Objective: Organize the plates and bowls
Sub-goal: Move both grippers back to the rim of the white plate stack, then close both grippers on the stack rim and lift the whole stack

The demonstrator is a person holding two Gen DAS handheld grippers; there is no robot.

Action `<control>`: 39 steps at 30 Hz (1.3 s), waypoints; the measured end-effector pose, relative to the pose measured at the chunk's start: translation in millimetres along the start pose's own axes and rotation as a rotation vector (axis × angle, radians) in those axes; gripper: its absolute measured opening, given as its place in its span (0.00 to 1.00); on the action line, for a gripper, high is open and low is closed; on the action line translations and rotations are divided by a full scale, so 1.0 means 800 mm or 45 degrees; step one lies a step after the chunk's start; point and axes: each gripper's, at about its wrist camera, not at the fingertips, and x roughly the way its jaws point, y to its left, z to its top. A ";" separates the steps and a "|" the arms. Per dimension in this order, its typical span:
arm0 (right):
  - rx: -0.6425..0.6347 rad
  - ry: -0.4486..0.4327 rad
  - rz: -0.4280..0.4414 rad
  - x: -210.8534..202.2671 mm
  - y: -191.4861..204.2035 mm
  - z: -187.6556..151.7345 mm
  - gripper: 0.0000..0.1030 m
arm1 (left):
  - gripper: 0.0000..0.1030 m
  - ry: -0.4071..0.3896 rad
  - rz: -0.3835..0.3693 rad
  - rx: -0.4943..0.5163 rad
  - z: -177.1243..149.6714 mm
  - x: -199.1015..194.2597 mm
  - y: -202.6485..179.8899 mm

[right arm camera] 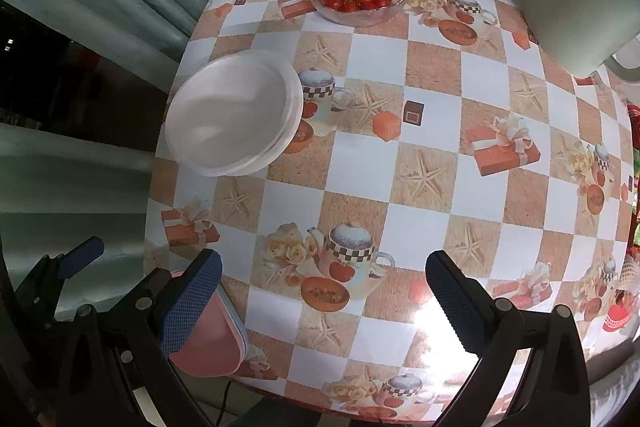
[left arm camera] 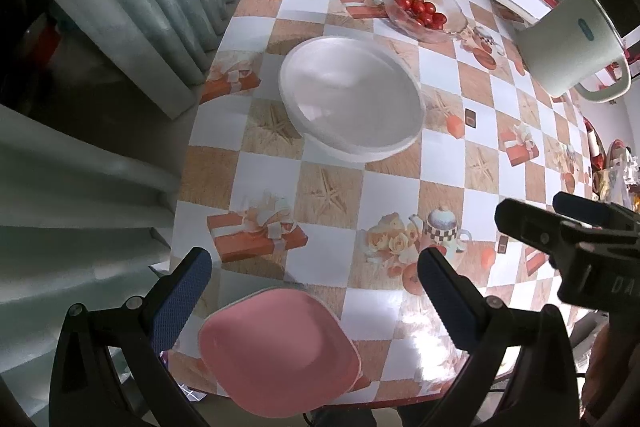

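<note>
While held spread and empty above the near edge of the table [left arm camera: 400,195], left gripper [left arm camera: 314,277] straddles the pink plate [left arm camera: 280,351], which lies flat at the near left corner, partly overhanging the edge. No clear long axis: a rounded square, one corner pointing away across the table. Sits below and between the left fingers, slightly nearer the left-hand one; contact cannot be told. Right gripper [right arm camera: 324,285] likewise spread wide and empty, hovering just beside the left, further along the near edge, the plate showing only behind its left fingertip [right arm camera: 192,301]. Judged nearer and better placed: the left. Probably a short drop and a pinch on the rim next.

Further in, near the left edge, stacked white bowls [left arm camera: 352,99], nested and slightly askew. Beyond, toward the far edge, a glass bowl of tomatoes [left arm camera: 424,9]. At the far right, a white kettle [left arm camera: 568,47].
</note>
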 end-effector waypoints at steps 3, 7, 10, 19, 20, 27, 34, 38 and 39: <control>0.003 0.013 0.001 0.005 -0.002 0.008 1.00 | 1.00 0.005 0.000 -0.009 0.013 0.005 0.002; 0.023 0.024 0.011 0.014 -0.004 0.024 1.00 | 1.00 0.007 0.005 -0.023 0.034 0.012 0.007; 0.045 0.026 0.017 0.020 -0.005 0.041 1.00 | 1.00 0.000 0.014 -0.027 0.050 0.018 0.010; 0.100 0.020 0.048 0.043 -0.005 0.093 1.00 | 1.00 -0.009 0.055 -0.054 0.096 0.045 0.023; 0.107 0.021 0.051 0.047 -0.004 0.099 1.00 | 1.00 -0.007 0.060 -0.051 0.100 0.049 0.024; 0.106 0.062 0.062 0.082 0.003 0.125 1.00 | 1.00 -0.001 0.077 0.021 0.123 0.082 0.016; 0.071 0.110 0.055 0.121 0.010 0.137 1.00 | 1.00 0.068 0.072 0.015 0.137 0.122 0.019; 0.058 0.120 0.038 0.137 0.011 0.141 1.00 | 1.00 0.087 0.071 0.019 0.139 0.138 0.020; 0.054 0.119 0.034 0.140 0.013 0.143 1.00 | 1.00 0.095 0.070 0.022 0.139 0.142 0.020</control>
